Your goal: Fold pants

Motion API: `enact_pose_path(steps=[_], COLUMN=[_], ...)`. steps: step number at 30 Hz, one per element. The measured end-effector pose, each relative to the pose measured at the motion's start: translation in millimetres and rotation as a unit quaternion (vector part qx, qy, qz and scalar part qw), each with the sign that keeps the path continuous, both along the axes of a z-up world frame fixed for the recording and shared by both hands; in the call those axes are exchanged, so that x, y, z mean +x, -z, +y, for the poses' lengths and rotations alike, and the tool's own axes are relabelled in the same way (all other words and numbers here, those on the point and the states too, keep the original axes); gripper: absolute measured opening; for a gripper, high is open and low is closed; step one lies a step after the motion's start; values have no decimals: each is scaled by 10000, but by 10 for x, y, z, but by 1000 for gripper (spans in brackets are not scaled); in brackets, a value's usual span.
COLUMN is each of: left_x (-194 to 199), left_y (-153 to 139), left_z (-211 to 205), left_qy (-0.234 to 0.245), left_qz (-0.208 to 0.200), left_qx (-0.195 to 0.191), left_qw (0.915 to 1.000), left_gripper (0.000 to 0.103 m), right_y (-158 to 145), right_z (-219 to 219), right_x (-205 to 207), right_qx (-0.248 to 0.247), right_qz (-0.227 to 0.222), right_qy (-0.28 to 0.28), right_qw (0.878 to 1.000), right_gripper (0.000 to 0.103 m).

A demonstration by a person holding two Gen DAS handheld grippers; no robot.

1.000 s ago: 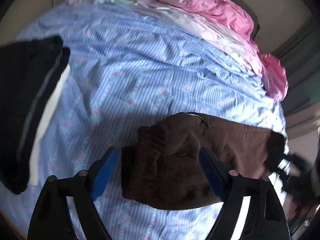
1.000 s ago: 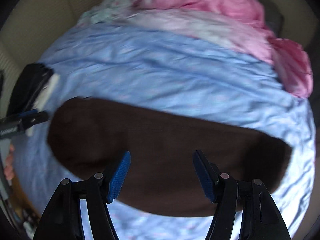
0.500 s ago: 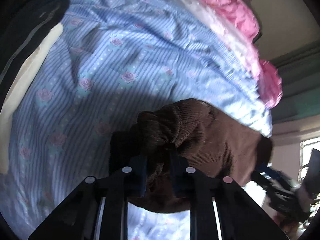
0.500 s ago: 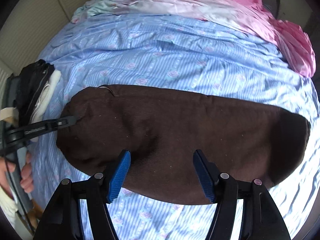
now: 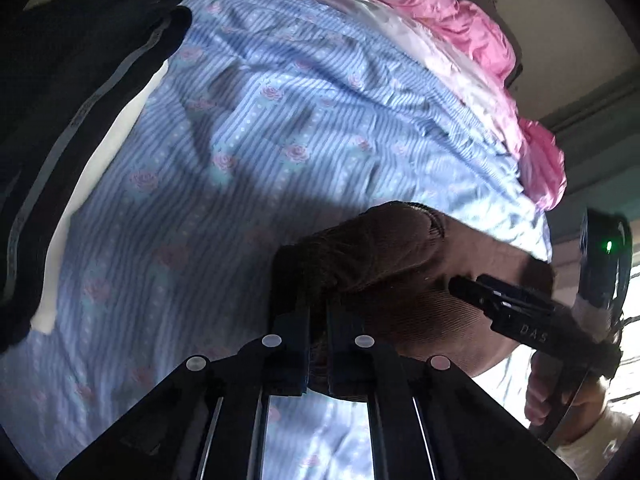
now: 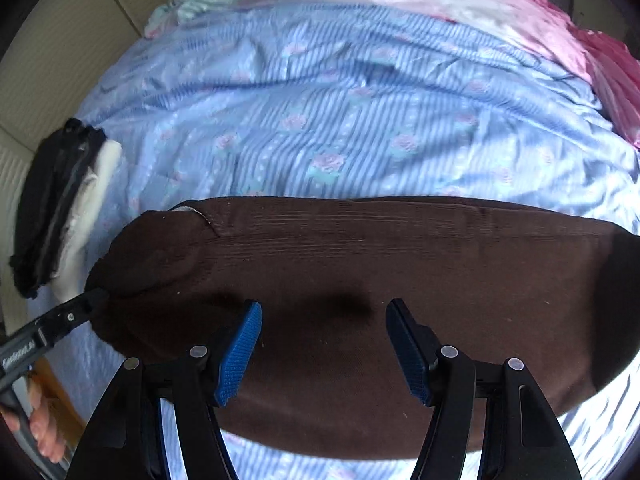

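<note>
Brown corduroy pants (image 6: 360, 264) lie folded lengthwise across a blue striped floral bedsheet (image 6: 328, 120). My left gripper (image 5: 318, 320) is shut on the bunched end of the pants (image 5: 384, 248), lifting it off the sheet. It shows in the right wrist view (image 6: 94, 298) at the pants' left end. My right gripper (image 6: 322, 344) is open with blue pads, hovering over the middle of the pants, holding nothing. It shows in the left wrist view (image 5: 456, 284) at the right, close above the pants.
A folded stack of black and white clothes (image 5: 68, 92) lies at the sheet's left edge, also in the right wrist view (image 6: 56, 208). A pink quilt (image 5: 460, 32) is bunched at the far side. The bed edge and a beige wall lie left.
My left gripper closed on the pants' end and has lifted it. My right gripper has moved in closer over the middle of the pants, still open.
</note>
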State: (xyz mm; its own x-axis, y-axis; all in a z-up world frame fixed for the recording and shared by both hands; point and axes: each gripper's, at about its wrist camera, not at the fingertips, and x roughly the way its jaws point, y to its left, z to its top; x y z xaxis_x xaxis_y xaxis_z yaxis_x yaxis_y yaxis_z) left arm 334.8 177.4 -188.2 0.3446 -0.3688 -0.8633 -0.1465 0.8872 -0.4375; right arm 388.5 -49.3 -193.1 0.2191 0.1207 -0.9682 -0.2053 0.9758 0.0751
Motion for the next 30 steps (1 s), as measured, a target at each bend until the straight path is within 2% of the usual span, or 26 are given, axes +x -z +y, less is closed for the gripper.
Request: enact_pose_path(steps=[5,7,9,10,11,15,18,20,23,26,30], left_x=[9,17,15,20,15,-178,-432,-615,-831,-1045,-1243], left_y=[155,210,171,125,60,-438,-744,-828,-776,-609,-384], left_z=[21,-7,-57,-86,-108,-204,-439,-767,-1423,-2100,-2848], left_qy=[-128,-107,-31,-35,-82,-149,242,747,1757,2752,3558], left_qz=[261,409,385,395,397,-222,-691,-922,-1172,-1446,-1844], left_qx=[180,445,843,1173,1493,2262,2220,2303,2394,2655,3021], left_qw=[9994,9981,9957,9923,9880,9737,9723,9659,9477,9126,8649], left_gripper=[11,15,28,48,60,61,65,66,66,66,66], right_y=[128,65,-60,-153,-276,-683,-827,-789,-622,-497,-420], right_z=[91,60,-18,-79,-168,-597,-1028,-1320,-1647,-1896,-2059], right_x=[104,85,38,-1,-66,-404,-680,-884,-1118,-1326,-1529], right_qx=[-108,-159,-150,-92,19,201,276,280,132,-11,28], right_qz=[77,6,-147,-232,-341,-816,-923,-808,-490,-249,-151], right_qy=[-238,-248,-183,-118,-40,248,662,940,1195,1267,1156], right_qw=[9996,9996,9996,9996,9994,9962,9931,9919,9915,9916,9932], right_gripper=[65,65,65,65,65,65,65,65,65,65,65])
